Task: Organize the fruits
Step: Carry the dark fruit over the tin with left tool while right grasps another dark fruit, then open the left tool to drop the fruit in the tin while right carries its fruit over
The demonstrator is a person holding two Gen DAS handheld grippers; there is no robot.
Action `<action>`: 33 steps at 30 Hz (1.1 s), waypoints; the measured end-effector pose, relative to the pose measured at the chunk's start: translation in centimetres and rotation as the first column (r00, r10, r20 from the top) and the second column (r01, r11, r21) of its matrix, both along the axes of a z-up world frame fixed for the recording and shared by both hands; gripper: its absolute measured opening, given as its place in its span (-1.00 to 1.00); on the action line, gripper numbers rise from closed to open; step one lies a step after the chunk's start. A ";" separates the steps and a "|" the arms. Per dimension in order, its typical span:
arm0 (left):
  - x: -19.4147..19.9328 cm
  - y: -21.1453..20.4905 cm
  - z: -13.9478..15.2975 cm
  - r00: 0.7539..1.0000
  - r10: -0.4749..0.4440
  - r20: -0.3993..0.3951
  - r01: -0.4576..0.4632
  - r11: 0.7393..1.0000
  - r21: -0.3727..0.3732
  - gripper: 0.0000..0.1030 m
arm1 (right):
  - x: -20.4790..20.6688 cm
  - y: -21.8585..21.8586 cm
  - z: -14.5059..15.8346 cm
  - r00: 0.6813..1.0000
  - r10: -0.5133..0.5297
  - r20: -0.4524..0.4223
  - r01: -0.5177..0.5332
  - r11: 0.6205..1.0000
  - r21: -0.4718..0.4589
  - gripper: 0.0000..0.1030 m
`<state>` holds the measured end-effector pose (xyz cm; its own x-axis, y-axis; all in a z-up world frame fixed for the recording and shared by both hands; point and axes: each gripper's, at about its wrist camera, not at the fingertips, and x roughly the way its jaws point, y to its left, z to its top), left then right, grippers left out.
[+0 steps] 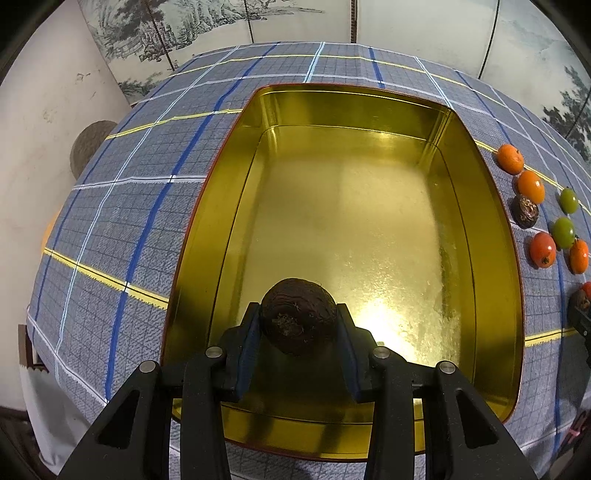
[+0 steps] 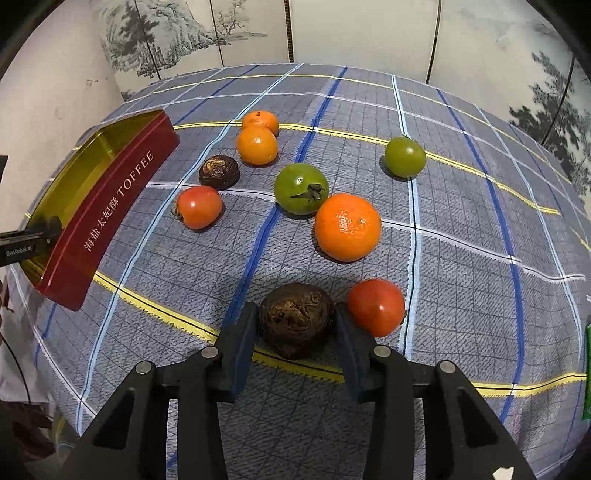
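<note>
My left gripper [image 1: 298,320] is shut on a dark brown wrinkled fruit [image 1: 298,314] and holds it over the near end of the gold-lined tin [image 1: 229,206], whose inside holds nothing else. My right gripper [image 2: 295,325] has its fingers on both sides of a second dark brown fruit [image 2: 295,319] that rests on the cloth. Loose on the cloth lie oranges [image 2: 347,227], green tomatoes [image 2: 301,188], red tomatoes [image 2: 376,306] and a third brown fruit [image 2: 218,171]. The tin's red TOFFEE side [image 2: 110,206] shows at the left.
A blue checked cloth [image 2: 461,258] covers the table. A painted folding screen [image 2: 332,29] stands behind it. The left gripper's body [image 2: 29,240] pokes in over the tin. A green object [image 2: 587,373] sits at the right edge.
</note>
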<state>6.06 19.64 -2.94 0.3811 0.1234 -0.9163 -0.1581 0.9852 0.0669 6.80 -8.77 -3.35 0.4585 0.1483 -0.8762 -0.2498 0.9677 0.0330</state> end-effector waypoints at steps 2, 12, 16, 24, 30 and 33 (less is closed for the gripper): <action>0.0 0.0 0.0 1.000 0.000 0.000 0.000 1.000 -0.001 -0.22 | 0.0 0.1 0.0 1.000 0.004 0.003 -0.004 1.000 -0.008 -0.25; -0.1 0.2 -0.1 1.000 -0.003 0.000 0.003 1.000 -0.014 -0.21 | 0.0 0.2 0.0 1.000 0.003 0.006 -0.003 1.000 -0.021 -0.25; -0.3 0.1 -0.1 1.000 -0.001 -0.005 0.001 0.999 -0.038 -0.20 | 0.0 0.3 0.0 1.000 0.003 0.004 -0.003 1.000 -0.022 -0.26; -0.6 -0.1 0.6 1.000 -0.008 0.017 0.009 0.997 -0.075 -0.05 | -0.1 0.7 0.0 1.000 0.024 -0.007 -0.024 0.999 -0.022 -0.27; -1.0 -0.4 1.8 0.998 -0.021 0.061 0.026 0.996 -0.091 0.19 | -0.3 1.6 0.7 0.999 0.051 0.002 -0.051 0.999 -0.016 -0.27; -1.3 -0.6 2.6 0.995 -0.026 0.092 0.036 0.994 -0.100 0.36 | -0.4 2.3 1.3 0.997 0.073 0.012 -0.073 0.997 -0.016 -0.27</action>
<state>4.78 19.02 -0.34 0.4653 0.0185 -0.8850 -0.1283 0.9906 -0.0468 6.41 -6.45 -2.03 0.4580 0.1679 -0.8729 -0.3202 0.9472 0.0142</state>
